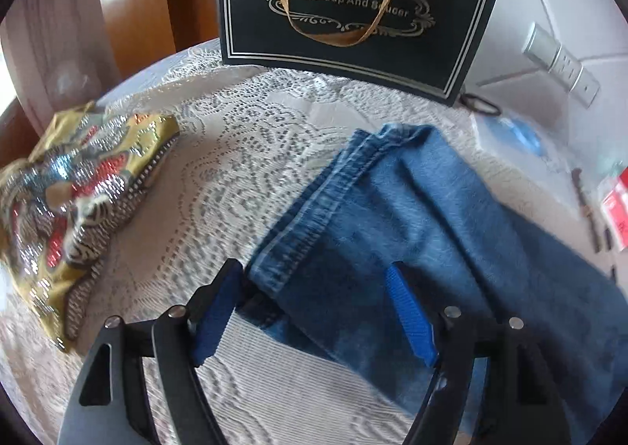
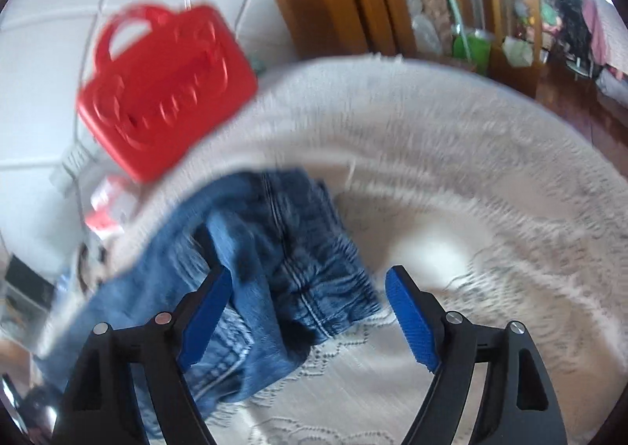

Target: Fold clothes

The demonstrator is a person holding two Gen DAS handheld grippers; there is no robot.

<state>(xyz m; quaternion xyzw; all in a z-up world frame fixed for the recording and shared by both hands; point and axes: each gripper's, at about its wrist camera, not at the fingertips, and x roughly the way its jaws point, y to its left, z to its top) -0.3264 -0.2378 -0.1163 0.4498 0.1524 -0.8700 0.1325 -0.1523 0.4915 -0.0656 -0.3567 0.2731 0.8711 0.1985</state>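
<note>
Blue jeans (image 1: 412,225) lie on a table covered with a white lace cloth (image 1: 235,178). In the left wrist view the hem end of the legs lies between the open jaws of my left gripper (image 1: 314,288), with the right blue pad over the denim. In the right wrist view the bunched waist part of the jeans (image 2: 290,260) lies between the open jaws of my right gripper (image 2: 310,288), near the left pad. Neither gripper holds the cloth. The right wrist view is blurred.
A folded sequinned gold and red garment (image 1: 78,201) lies at the left. A black gift bag (image 1: 353,9) stands at the back. A red plastic basket (image 2: 165,92) sits near the table's edge (image 2: 392,68). Small items and a red packet (image 1: 616,205) lie at the right.
</note>
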